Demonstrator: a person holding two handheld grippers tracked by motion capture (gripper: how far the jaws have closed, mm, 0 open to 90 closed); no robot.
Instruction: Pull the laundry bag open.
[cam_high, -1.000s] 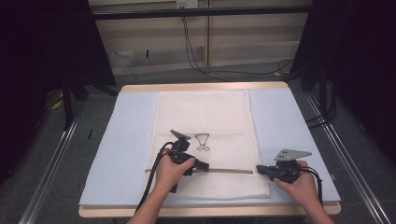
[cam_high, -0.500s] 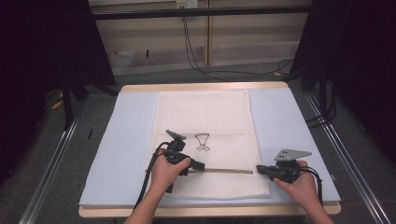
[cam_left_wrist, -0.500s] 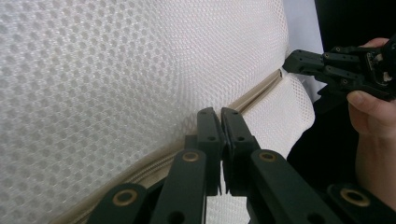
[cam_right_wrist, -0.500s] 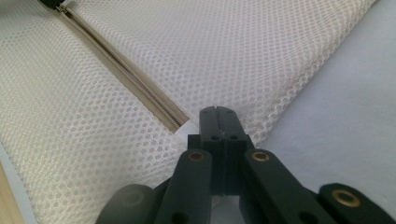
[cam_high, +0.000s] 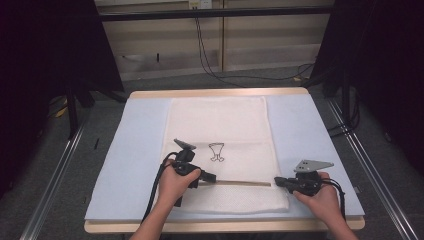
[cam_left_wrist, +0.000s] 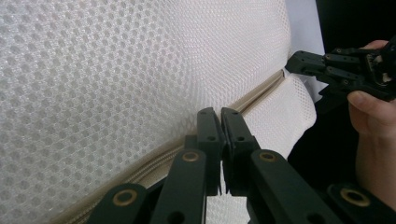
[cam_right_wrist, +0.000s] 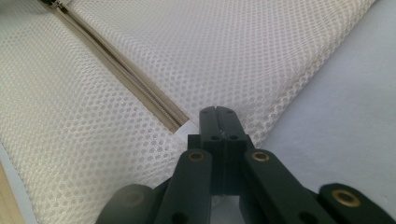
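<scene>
A white mesh bag (cam_high: 217, 120) lies flat on a light blue mat (cam_high: 137, 140). Its beige zipper (cam_high: 243, 182) runs across the bag near the front edge. My left gripper (cam_high: 212, 178) sits shut on the zipper (cam_left_wrist: 261, 91) line; its jaws (cam_left_wrist: 220, 114) hide what they pinch. My right gripper (cam_high: 276, 182) is shut on the bag's right edge, where the zipper (cam_right_wrist: 126, 70) ends, as the right gripper view (cam_right_wrist: 218, 112) shows. In the left gripper view the right gripper (cam_left_wrist: 299, 63) and a hand sit at the zipper's far end.
A small black clip-shaped thing (cam_high: 216, 151) lies on the bag just behind the zipper. The mat covers a wooden table (cam_high: 215, 92). Cables hang at the back, and metal rails run along the floor on both sides.
My left gripper has shifted slightly to the left along the zipper. The right gripper has kept still.
</scene>
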